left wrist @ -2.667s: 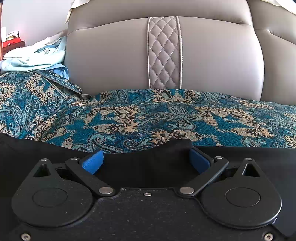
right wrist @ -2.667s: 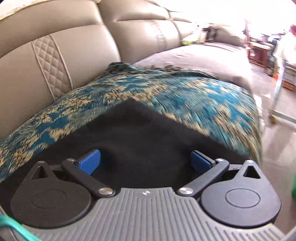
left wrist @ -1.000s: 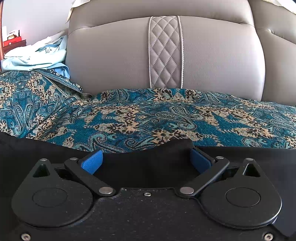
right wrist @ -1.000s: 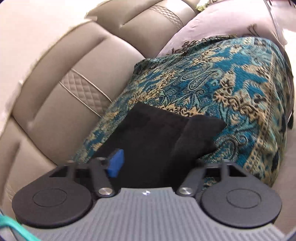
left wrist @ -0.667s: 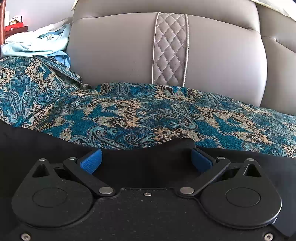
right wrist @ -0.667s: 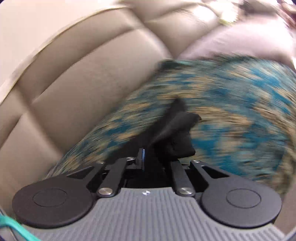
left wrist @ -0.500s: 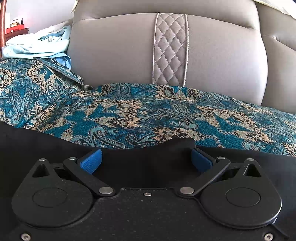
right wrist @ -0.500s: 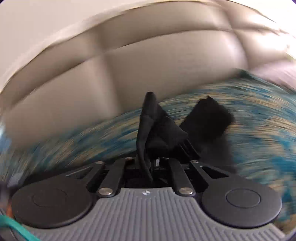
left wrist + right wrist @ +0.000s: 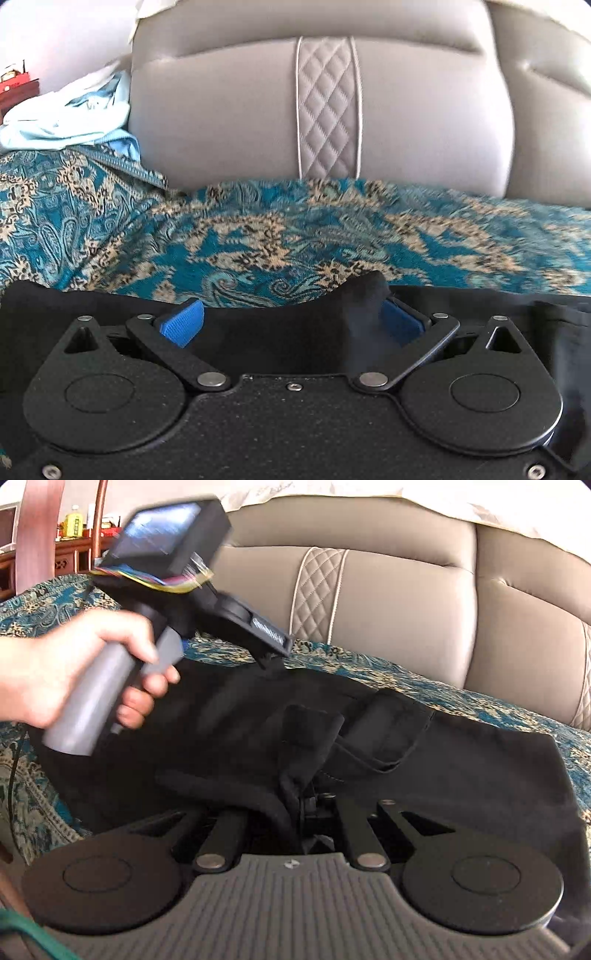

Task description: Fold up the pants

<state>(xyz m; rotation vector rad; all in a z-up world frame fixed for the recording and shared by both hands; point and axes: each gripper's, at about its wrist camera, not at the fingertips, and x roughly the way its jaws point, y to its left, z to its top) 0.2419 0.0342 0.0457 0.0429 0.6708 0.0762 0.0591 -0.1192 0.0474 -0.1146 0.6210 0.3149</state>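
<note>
Your right gripper is clamped on the pants hem; the left gripper, jaws wide around the edge, lies ahead-left.

pants on throw — backrest behind

A grey-beige leather sofa fills the background, its backrest cushions each split by an upright strip of diamond quilting edged in pale piping. A teal throw with a tan and black paisley pattern covers the seat and runs up over the sofa's left end. Crumpled pale blue cloth lies on that left end against the backrest. Beyond it stands dark wooden furniture carrying a yellow bottle.
</note>
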